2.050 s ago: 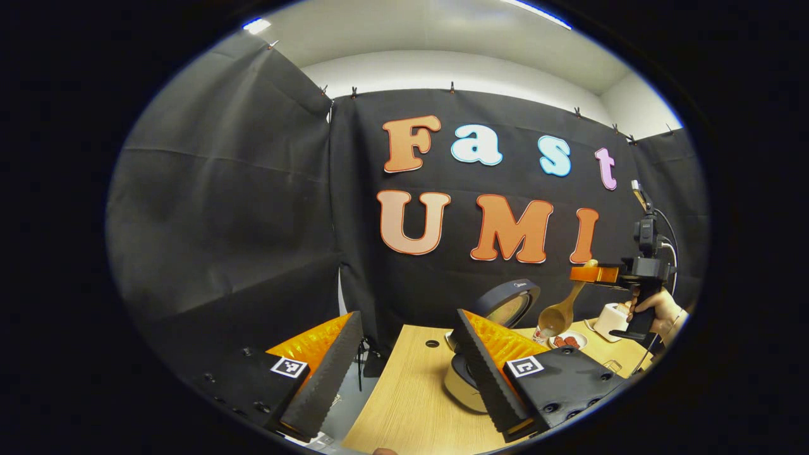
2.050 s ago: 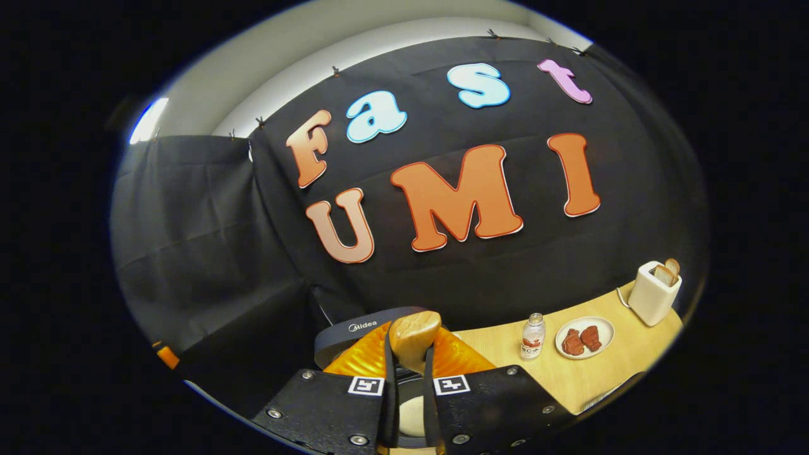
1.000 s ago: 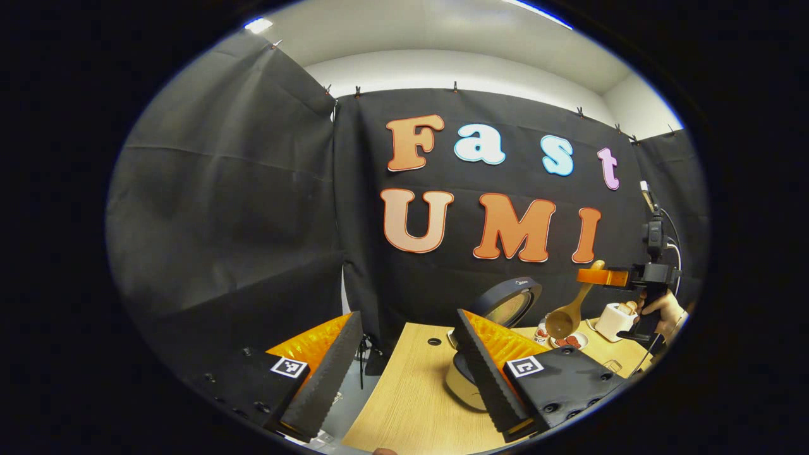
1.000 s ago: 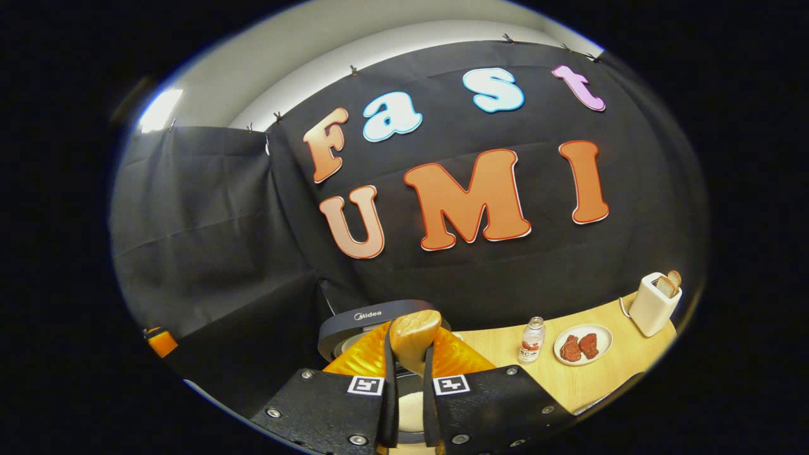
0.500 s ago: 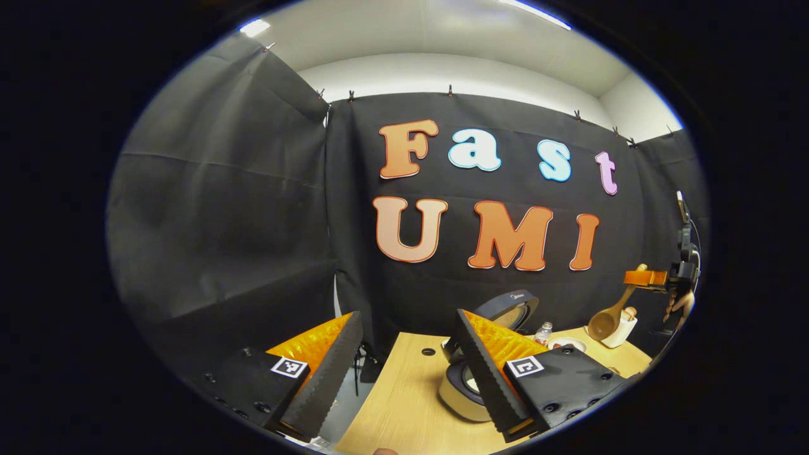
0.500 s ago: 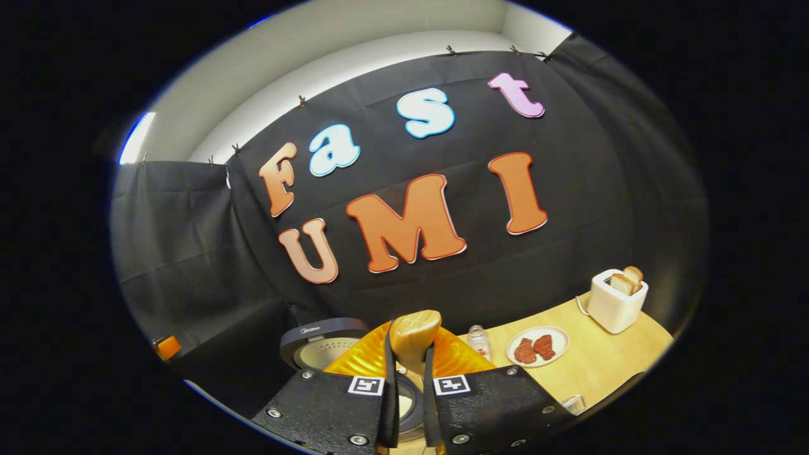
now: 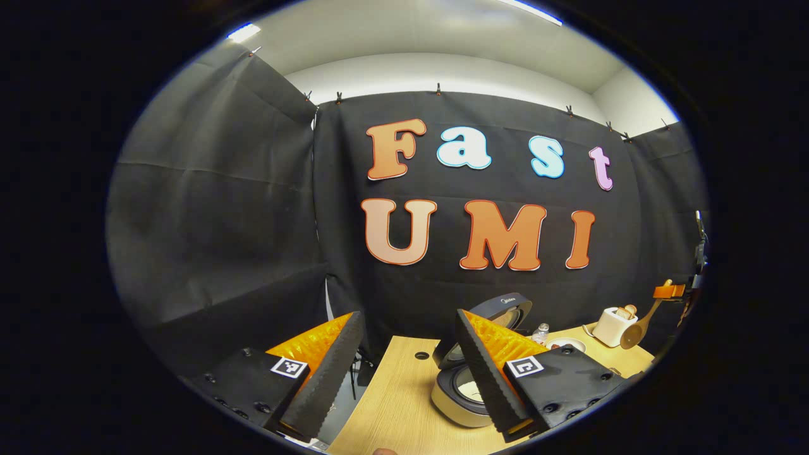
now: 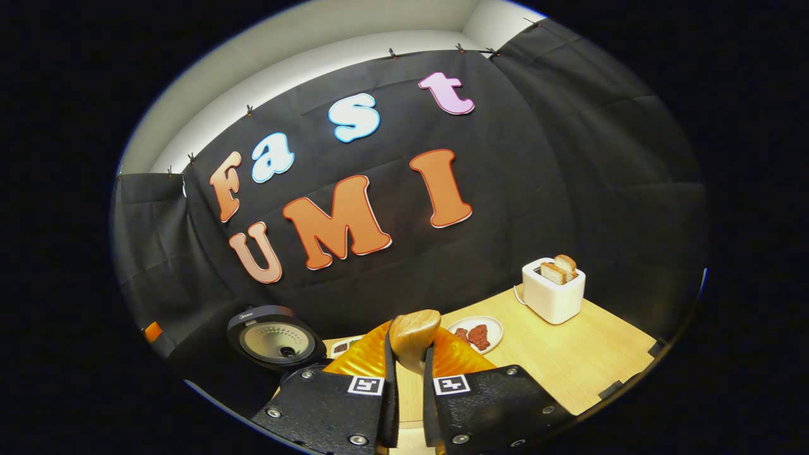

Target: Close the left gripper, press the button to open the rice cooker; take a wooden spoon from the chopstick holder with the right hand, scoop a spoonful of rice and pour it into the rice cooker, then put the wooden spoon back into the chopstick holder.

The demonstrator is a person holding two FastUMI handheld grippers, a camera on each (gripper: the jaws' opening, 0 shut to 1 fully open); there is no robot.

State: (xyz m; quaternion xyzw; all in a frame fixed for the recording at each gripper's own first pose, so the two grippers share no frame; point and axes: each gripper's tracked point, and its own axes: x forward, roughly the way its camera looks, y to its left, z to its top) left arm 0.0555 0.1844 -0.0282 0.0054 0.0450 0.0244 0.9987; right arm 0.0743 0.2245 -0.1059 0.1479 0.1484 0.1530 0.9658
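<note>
1. Right gripper clamps the smooth wooden spoon handle
2. Left gripper gapes wide, ridged pads
3. Round rice cooker, lid up, near the wood-grain table's left edge

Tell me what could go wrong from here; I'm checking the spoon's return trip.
1. The right gripper pinches the wooden spoon near its handle's end, so the bowl hanging below may swing.
2. That bowl passes close to the white toaster holding bread slices and could knock it.
3. The round dark-lidded rice cooker stands open.
</note>
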